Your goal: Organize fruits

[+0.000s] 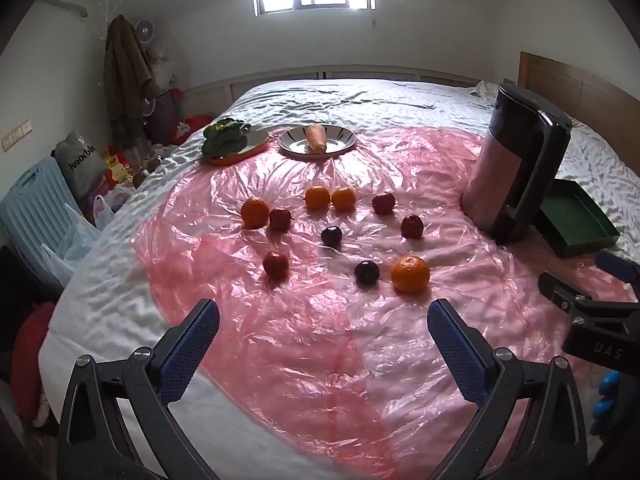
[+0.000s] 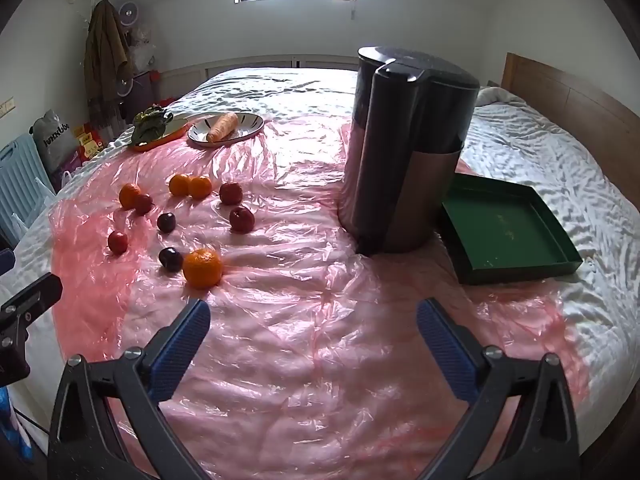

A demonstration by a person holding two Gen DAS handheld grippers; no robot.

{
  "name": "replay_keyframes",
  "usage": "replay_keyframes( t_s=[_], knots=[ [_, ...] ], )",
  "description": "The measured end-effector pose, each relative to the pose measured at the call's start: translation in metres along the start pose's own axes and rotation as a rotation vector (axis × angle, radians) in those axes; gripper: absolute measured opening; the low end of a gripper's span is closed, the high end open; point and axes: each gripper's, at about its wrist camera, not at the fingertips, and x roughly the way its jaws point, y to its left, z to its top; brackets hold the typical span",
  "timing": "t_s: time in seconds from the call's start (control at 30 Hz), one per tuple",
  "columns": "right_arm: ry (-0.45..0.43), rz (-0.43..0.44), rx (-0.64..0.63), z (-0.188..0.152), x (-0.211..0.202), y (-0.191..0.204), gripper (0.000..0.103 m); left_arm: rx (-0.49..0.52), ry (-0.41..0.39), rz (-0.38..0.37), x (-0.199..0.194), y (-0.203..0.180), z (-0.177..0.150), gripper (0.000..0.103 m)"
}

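Several oranges, red apples and dark plums lie loose on a pink plastic sheet [image 1: 320,344] over the bed. The nearest orange [image 1: 410,274] sits beside a dark plum [image 1: 367,272]; both show in the right wrist view, orange [image 2: 202,268] and plum [image 2: 171,259]. An empty green tray [image 2: 508,228] lies right of a tall dark juicer [image 2: 404,148]. My left gripper [image 1: 324,320] is open and empty, short of the fruit. My right gripper [image 2: 314,316] is open and empty, to the right of the nearest orange.
A white plate with a carrot [image 1: 316,138] and an orange dish with leafy greens [image 1: 226,142] stand at the far side. Bags, a blue case [image 1: 32,216] and a coat rack crowd the floor left of the bed. A wooden headboard [image 2: 568,92] is at the right.
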Motion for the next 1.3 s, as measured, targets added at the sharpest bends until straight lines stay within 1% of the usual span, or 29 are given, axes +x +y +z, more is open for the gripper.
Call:
replay_keyframes(
  t_s=[0.1, 0.13, 0.17, 0.2, 0.43, 0.67, 0.9, 1.13, 1.3],
  knots=[
    [-0.007, -0.001, 0.007, 0.001, 0.002, 0.0, 0.103, 0.01, 0.016, -0.008, 0.003, 0.006, 0.001, 0.102],
    [-0.008, -0.002, 0.01, 0.001, 0.003, 0.001, 0.103, 0.025, 0.016, 0.011, 0.003, 0.003, 0.002, 0.102],
    [-0.027, -0.001, 0.012, 0.001, -0.005, -0.002, 0.103, 0.026, 0.019, 0.019, 0.004, 0.0, 0.002, 0.102],
    [-0.018, -0.004, 0.011, 0.003, -0.004, -0.003, 0.103, 0.028, 0.003, 0.02, 0.003, 0.0, 0.0, 0.102],
    [-0.01, -0.016, 0.014, -0.001, -0.001, -0.006, 0.103, 0.045, 0.009, 0.03, 0.005, -0.008, -0.002, 0.102],
    [-0.003, -0.016, 0.011, -0.002, -0.002, -0.008, 0.103, 0.024, 0.019, 0.049, 0.008, -0.006, -0.001, 0.102],
    [0.004, -0.014, 0.006, -0.005, 0.001, -0.004, 0.103, 0.029, 0.048, 0.038, 0.013, -0.007, -0.003, 0.102],
    [0.003, -0.015, 0.005, -0.005, 0.0, -0.003, 0.103, 0.027, 0.058, 0.021, 0.011, -0.007, -0.001, 0.102],
    [0.002, -0.014, 0.005, -0.005, -0.001, -0.003, 0.103, 0.069, 0.043, 0.026, 0.006, -0.015, 0.001, 0.102]
  ],
)
